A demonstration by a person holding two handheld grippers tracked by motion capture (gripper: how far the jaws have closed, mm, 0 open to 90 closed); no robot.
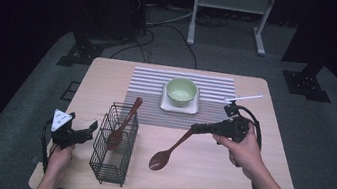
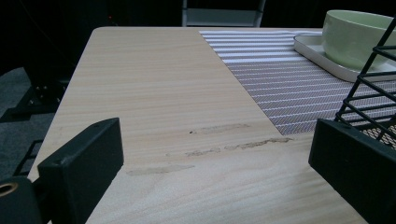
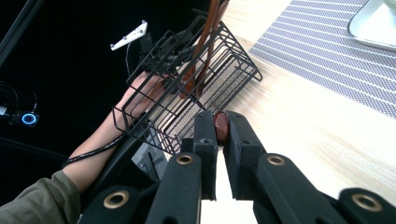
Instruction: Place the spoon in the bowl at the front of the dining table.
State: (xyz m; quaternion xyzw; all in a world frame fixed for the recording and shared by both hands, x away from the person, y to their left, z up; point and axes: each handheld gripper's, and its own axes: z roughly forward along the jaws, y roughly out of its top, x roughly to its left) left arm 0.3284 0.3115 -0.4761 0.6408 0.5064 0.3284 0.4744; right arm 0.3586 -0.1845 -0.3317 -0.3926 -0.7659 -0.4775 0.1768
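Right gripper [image 1: 195,127] is clamping the spoon [image 1: 168,151] by its handle tip; it looks light, stiff, slippery. Left gripper [image 1: 92,127] is gaping beside the basket [image 1: 111,159].

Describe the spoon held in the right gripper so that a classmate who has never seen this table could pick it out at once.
Start at the striped placemat on the wooden table; just in front of it the right gripper pinches a dark brown wooden spoon by its handle end, bowl hanging low. Unlike the similar spoon standing in the black wire basket, this one is outside it.
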